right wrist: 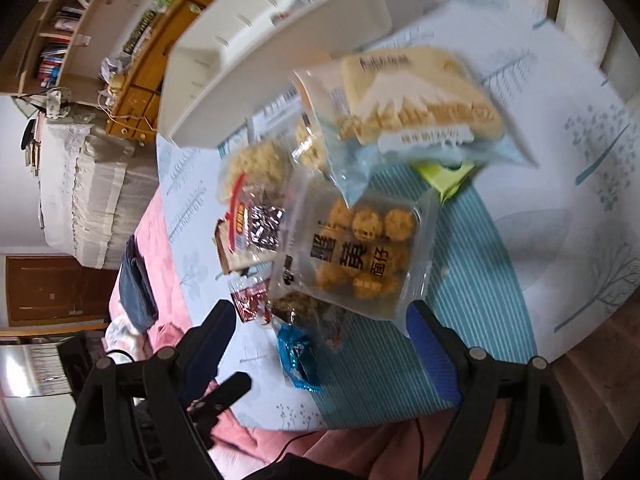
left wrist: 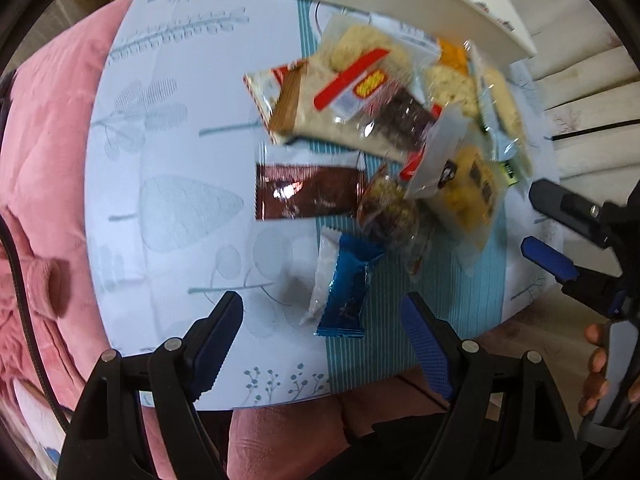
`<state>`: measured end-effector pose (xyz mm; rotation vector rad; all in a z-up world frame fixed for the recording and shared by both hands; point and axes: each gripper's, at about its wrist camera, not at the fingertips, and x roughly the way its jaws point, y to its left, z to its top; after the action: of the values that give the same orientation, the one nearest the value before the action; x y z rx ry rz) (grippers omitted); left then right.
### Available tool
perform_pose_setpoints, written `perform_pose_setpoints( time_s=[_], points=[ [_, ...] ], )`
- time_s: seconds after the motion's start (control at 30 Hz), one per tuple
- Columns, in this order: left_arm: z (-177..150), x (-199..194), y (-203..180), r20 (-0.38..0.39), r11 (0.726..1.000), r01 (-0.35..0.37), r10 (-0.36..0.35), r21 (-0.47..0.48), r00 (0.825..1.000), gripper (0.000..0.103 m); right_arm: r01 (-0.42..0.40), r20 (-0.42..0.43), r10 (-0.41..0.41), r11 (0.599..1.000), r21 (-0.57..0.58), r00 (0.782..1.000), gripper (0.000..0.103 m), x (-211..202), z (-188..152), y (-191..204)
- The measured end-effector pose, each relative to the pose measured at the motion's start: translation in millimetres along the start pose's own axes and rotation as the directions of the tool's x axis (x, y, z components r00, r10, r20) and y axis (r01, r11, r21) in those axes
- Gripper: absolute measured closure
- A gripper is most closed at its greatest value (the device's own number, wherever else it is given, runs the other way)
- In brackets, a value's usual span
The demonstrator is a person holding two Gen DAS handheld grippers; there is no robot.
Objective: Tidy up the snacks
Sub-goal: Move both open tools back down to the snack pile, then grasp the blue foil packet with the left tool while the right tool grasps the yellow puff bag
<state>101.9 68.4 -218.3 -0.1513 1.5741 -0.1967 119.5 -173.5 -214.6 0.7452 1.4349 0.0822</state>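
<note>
Both grippers (jaws wide, empty) above snack pile on table

The white bin is cut off by the top edge in the left wrist view. Beside it, the snack heap is smeared by motion blur, its labels unreadable. A green packet lies mostly hidden under the pale rice-cracker bag, possibly a box.
</note>
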Motion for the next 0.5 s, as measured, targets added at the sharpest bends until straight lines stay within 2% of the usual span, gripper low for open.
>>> perform_pose_setpoints(
  time_s=[0.07, 0.13, 0.5],
  points=[
    [-2.0, 8.0, -2.4, -0.008, 1.000, -0.019, 0.019, -0.022, 1.000, 0.023, 0.006, -0.036, -0.006, 1.000, 0.004, 0.999, 0.014, 5.7, 5.9, -2.9],
    [-2.8, 15.3, -4.0, -0.021, 0.999, -0.020, 0.019, -0.050, 1.000, 0.023, 0.015, -0.072, -0.014, 1.000, 0.005, 0.997, 0.007, 12.1, 12.7, -5.5],
    [-12.1, 45.9, -12.6, -0.058, 0.986, -0.069, 0.061, -0.149, 0.996, 0.033, 0.024, -0.258, -0.023, 1.000, 0.001, 0.966, 0.006, 49.3, 45.2, 0.0]
  ],
)
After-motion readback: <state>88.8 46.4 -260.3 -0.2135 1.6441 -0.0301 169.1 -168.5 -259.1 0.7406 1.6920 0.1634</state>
